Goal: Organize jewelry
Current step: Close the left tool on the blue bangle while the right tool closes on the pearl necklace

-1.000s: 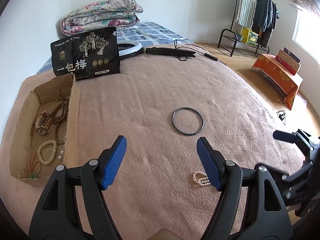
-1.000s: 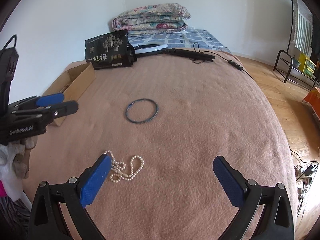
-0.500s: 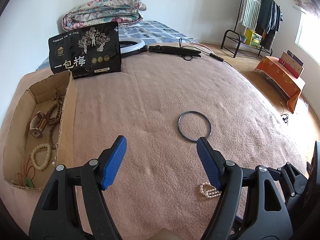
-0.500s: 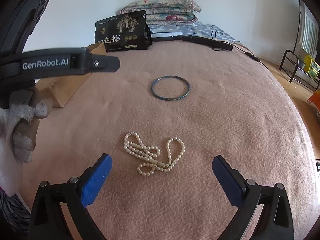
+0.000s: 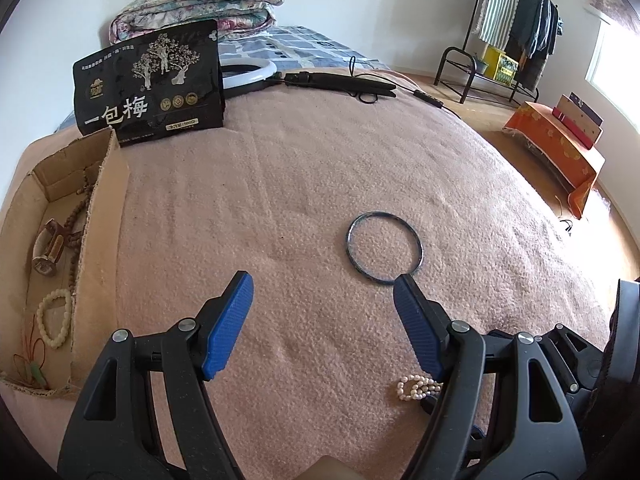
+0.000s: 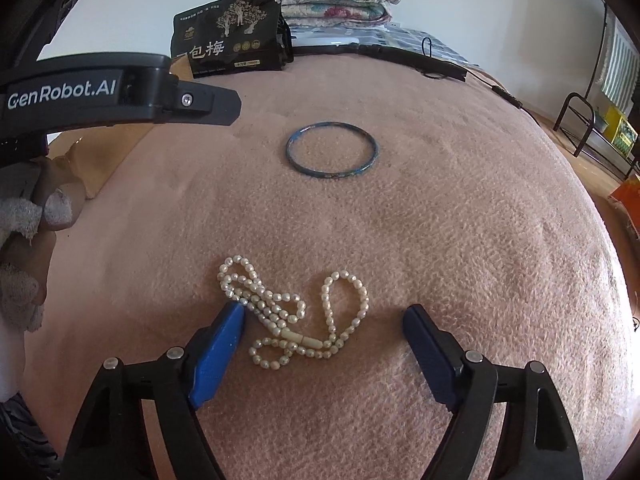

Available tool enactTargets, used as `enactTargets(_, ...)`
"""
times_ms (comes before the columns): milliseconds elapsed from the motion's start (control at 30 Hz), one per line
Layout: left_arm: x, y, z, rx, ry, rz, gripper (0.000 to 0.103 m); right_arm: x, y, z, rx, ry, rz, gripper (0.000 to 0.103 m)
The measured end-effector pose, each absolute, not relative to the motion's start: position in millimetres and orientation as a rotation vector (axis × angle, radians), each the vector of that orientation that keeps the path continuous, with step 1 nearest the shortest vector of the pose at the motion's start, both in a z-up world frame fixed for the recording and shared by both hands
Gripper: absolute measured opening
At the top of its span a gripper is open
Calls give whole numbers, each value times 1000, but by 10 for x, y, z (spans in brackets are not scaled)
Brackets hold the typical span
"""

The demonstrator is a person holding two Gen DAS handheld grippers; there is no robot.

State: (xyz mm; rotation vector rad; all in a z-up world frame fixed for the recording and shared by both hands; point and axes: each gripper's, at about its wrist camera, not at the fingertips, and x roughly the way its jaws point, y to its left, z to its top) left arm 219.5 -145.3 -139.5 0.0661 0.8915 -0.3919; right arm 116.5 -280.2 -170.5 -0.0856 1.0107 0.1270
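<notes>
Pearl necklace (image 6: 294, 316) bracketed by the right hand-held gripper (image 6: 322, 330), jaws closing, not yet gripped.
Pads are best closed on the bunched strands by the clasp. Left hand-held gripper (image 5: 320, 316): wide, empty. Counted: one necklace between the jaws; one bangle (image 6: 332, 150) ahead; one cardboard box (image 5: 102, 216) far left, on the bed (image 6: 460, 220).

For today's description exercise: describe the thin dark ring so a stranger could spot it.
On the pink fleece blanket covering the bed, look mid-surface, beyond the tangled white pearl necklace. The thin blue-black metal bangle lies flat, alone: one rigid, unbeaded hoop.
</notes>
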Motion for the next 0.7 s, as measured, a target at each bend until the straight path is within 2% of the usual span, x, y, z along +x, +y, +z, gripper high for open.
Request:
enactTargets(200,2265,-1620,-1512,90,920,-417,75,1201,-2918,-1690,-64,1003,119,71)
enactTargets(467,2332,-1781,-1592,90,936,-443,75,1278,-3110,-1666,-39,993,101,46)
enactTargets(700,2389,-1943,-1718,121,956,-445,75,1337,-3272,-1659,-28,994,67,43)
